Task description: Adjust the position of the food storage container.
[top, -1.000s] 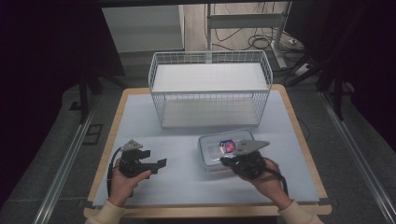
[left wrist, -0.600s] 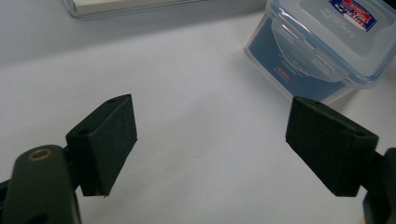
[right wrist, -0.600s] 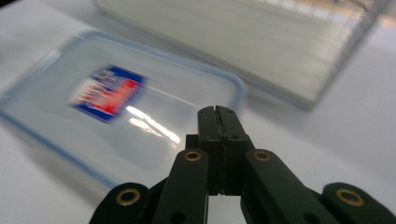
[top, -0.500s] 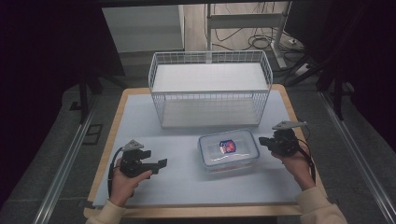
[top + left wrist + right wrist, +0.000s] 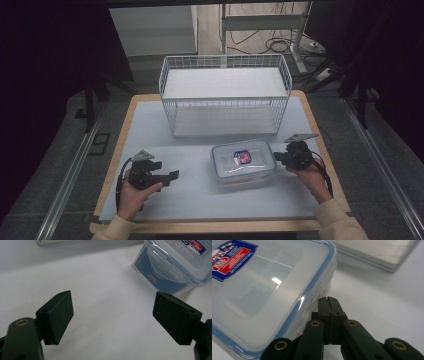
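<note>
White table [image 5: 150, 130]: left gripper [image 5: 172, 175] fingers wide, empty; right gripper [image 5: 276, 158] fingers pressed together beside container [image 5: 242, 162].

Table [image 5: 150, 125] w/ wire basket [image 5: 225, 95], lidded container [image 5: 243, 162].

Left hand-held gripper [image 5: 113, 315] jaws wide apart, clear lidded container [image 5: 175, 262] beyond, white tabletop [image 5: 105, 290]

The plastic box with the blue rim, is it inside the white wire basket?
No, the plastic box sits on the table in front of the white wire basket, not inside it.
</note>
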`<state>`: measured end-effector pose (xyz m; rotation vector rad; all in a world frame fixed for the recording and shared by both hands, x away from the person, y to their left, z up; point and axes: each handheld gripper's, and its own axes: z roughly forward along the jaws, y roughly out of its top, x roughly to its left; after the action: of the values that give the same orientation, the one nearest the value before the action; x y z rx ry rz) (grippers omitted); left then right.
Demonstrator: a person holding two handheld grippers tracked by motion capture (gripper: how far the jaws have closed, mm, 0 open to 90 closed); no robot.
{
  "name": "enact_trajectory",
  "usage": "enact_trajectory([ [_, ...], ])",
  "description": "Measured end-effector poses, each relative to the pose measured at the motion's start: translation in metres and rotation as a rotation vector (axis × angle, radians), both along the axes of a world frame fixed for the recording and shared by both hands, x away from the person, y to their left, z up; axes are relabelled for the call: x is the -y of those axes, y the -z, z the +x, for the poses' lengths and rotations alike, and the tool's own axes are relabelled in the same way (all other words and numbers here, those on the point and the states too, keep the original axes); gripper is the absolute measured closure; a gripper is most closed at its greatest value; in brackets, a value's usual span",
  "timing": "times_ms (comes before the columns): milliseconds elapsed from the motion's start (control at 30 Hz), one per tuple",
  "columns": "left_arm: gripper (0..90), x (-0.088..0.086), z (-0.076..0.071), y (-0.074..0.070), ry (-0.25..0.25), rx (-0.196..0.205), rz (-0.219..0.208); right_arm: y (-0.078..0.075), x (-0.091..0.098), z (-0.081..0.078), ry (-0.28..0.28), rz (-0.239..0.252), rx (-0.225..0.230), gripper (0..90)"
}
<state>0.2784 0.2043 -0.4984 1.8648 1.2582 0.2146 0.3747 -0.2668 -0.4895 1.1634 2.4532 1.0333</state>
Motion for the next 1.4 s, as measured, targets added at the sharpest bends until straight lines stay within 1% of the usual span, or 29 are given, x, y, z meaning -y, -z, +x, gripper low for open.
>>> enact_trajectory([
  [33,16.5,0.000,0.000,0.000,-0.002,0.000,-0.001,0.001,-0.004,-0.002,-0.024,-0.001,-0.005,89.7],
  [100,16.5,-0.001,0.000,0.000,-0.004,0.000,-0.003,0.001,-0.008,-0.003,-0.035,-0.004,-0.005,89.6],
  [133,16.5,-0.002,0.000,0.000,-0.005,0.000,-0.004,0.002,-0.015,-0.006,-0.059,-0.002,-0.012,89.7],
  [200,16.5,-0.003,0.000,0.000,-0.006,0.001,-0.003,0.005,-0.022,-0.009,-0.078,0.007,-0.024,89.7],
  [233,16.5,-0.004,0.000,0.000,-0.007,0.002,-0.005,0.006,-0.025,-0.010,-0.081,0.011,-0.018,89.6],
  [333,16.5,-0.004,0.000,-0.001,-0.009,0.002,-0.009,0.006,-0.031,-0.012,-0.096,0.014,-0.024,89.7],
  [367,16.5,-0.005,0.000,-0.001,-0.010,0.002,-0.011,0.007,-0.036,-0.014,-0.116,0.021,-0.030,89.7],
  [433,16.5,-0.005,0.001,-0.001,-0.012,0.000,-0.011,0.007,-0.041,-0.016,-0.131,0.019,-0.027,89.7],
  [567,16.5,-0.004,0.001,0.001,-0.010,-0.003,-0.003,0.008,-0.043,-0.018,-0.139,0.034,-0.040,89.7],
  [733,16.5,-0.002,0.001,0.001,-0.007,-0.001,-0.001,0.008,-0.043,-0.019,-0.147,0.047,-0.050,89.6],
  [767,16.5,-0.002,0.001,0.001,-0.009,-0.002,-0.003,0.008,-0.044,-0.020,-0.158,0.039,-0.044,89.6],
  [867,16.4,-0.003,0.001,0.000,-0.011,-0.001,-0.005,0.007,-0.042,-0.020,-0.158,0.045,-0.039,89.6],
  [933,16.5,-0.004,0.002,0.000,-0.015,-0.001,-0.007,0.002,-0.035,-0.019,-0.144,0.081,-0.033,89.6],
  [967,16.4,-0.003,0.002,0.000,-0.015,0.001,-0.008,-0.003,-0.028,-0.018,-0.128,0.107,-0.031,89.6],
  [1033,16.4,-0.003,0.002,0.000,-0.014,0.003,-0.008,-0.006,-0.019,-0.018,-0.107,0.136,-0.025,89.6],
  [1067,16.4,-0.002,0.003,0.000,-0.014,0.003,-0.009,-0.006,-0.019,-0.018,-0.107,0.136,-0.025,89.6],
  [1100,16.4,-0.002,0.003,0.000,-0.013,0.002,-0.006,-0.009,-0.013,-0.018,-0.096,0.150,-0.020,89.5],
  [1133,16.4,-0.002,0.004,0.000,-0.013,0.001,-0.006,-0.009,-0.013,-0.018,-0.096,0.150,-0.020,89.5],
  [1167,16.4,-0.002,0.004,0.001,-0.013,0.000,-0.006,-0.011,-0.009,-0.019,-0.084,0.158,-0.018,89.5],
  [1333,16.4,-0.001,0.005,0.001,-0.014,0.001,-0.009,-0.013,-0.004,-0.020,-0.081,0.167,-0.012,89.5],
  [1367,16.4,0.000,0.006,0.000,-0.012,0.003,-0.006,-0.013,-0.003,-0.020,-0.083,0.169,-0.013,88.9],
  [1400,16.4,0.000,0.006,0.000,-0.012,0.003,-0.006,-0.014,-0.002,-0.021,-0.082,0.175,-0.015,85.5],
])
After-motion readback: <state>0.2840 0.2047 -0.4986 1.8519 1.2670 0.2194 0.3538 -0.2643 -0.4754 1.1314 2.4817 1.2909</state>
